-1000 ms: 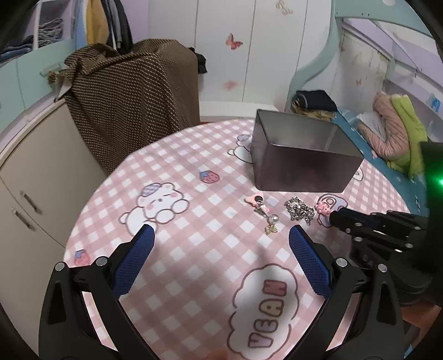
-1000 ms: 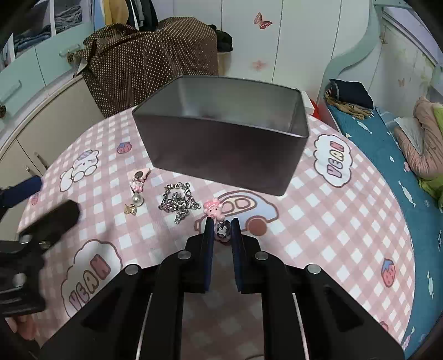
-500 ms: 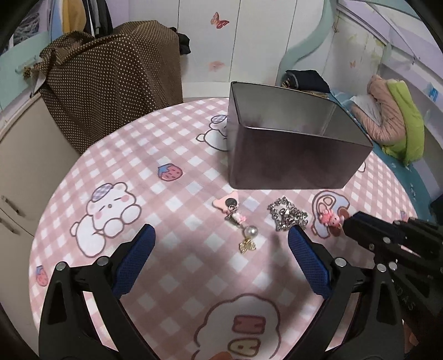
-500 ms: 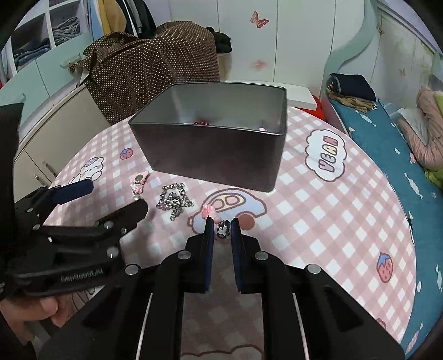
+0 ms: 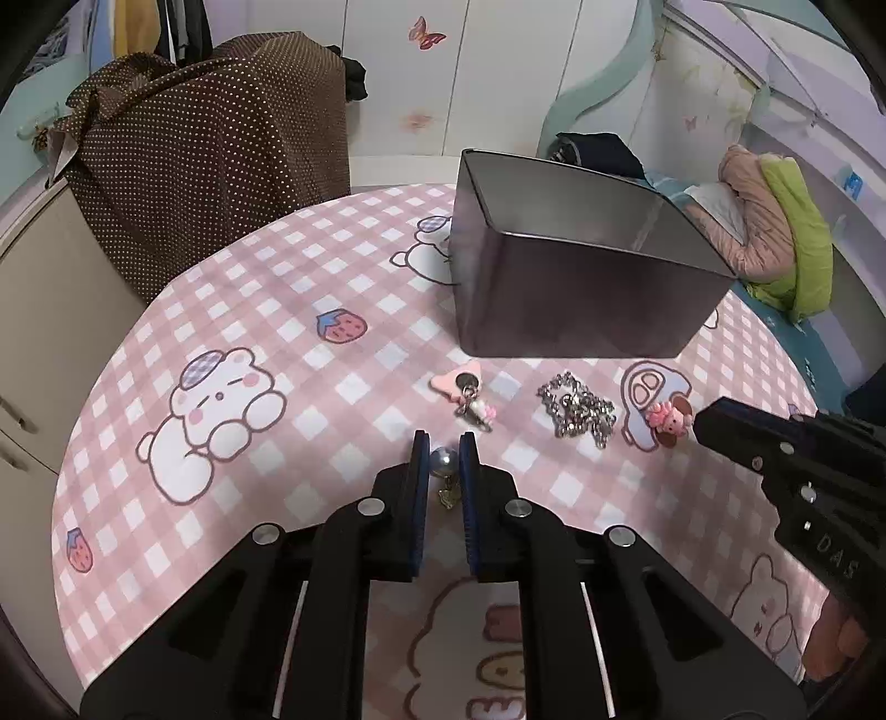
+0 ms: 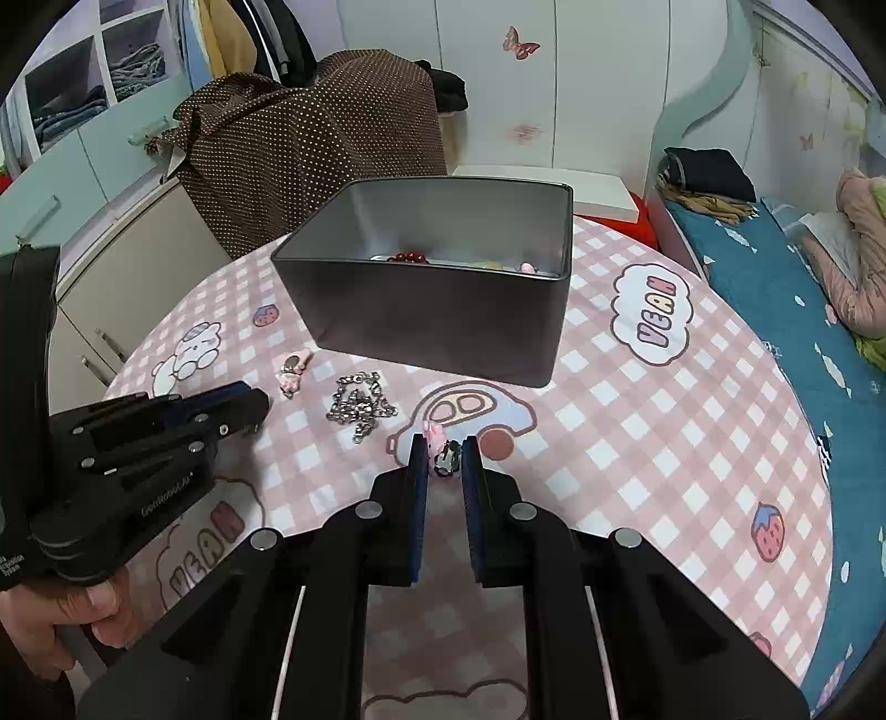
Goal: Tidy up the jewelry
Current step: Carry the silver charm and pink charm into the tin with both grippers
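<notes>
Pinching pearl charm, left tongs, tin well apart

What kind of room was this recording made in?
Most likely a child's bedroom at home: a bed with bedding along one side, wardrobe doors with butterfly stickers, and a round table under a pink checked cartoon tablecloth.
</notes>
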